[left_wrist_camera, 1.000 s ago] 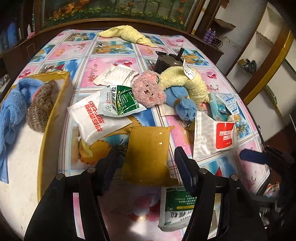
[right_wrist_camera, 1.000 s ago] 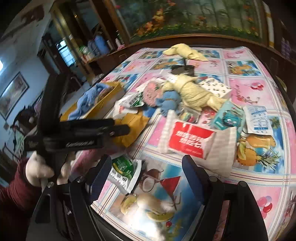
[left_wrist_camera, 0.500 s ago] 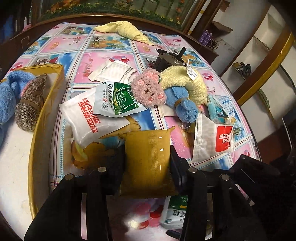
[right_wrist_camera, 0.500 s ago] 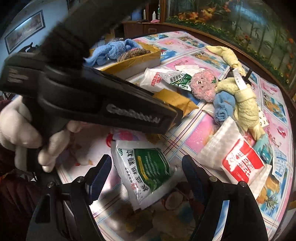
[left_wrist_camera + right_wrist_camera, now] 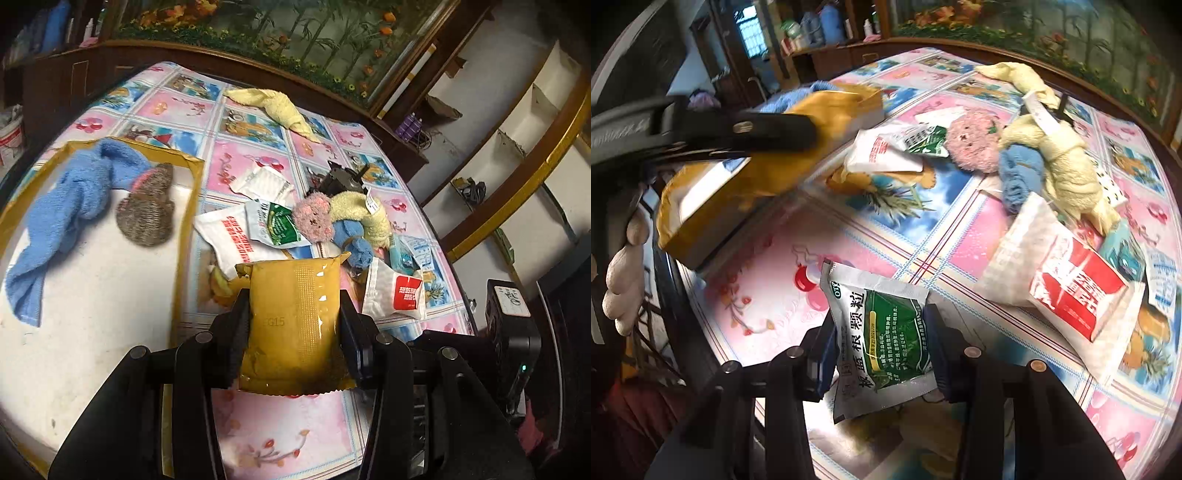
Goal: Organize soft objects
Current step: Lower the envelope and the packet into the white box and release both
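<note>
left claw [image 5: 293,328]: jaws closed against both sides of a yellow pouch [image 5: 295,317], which is held upright and lifted above the table [image 5: 280,435]. right claw [image 5: 881,350]: jaws closed against both edges of a green and white packet [image 5: 882,339]; whether the packet is clear of the table cannot be told.

beyond the yellow pouch, to the right, a white packet with a red label [image 5: 397,293] lies on the patterned cloth. behind the pouch a second white packet with red print [image 5: 229,236] lies partly under another green packet [image 5: 275,225]. just beside these, a pink plush toy [image 5: 314,219] touches a blue rolled cloth [image 5: 352,240] and a pale yellow rolled towel [image 5: 364,208].

to the left stands a tray [image 5: 186,236] with a yellow rim. it holds a blue towel [image 5: 70,199] and a brown knitted item [image 5: 146,214], touching each other. at the far edge of the table lies another yellow towel [image 5: 273,107].
</note>
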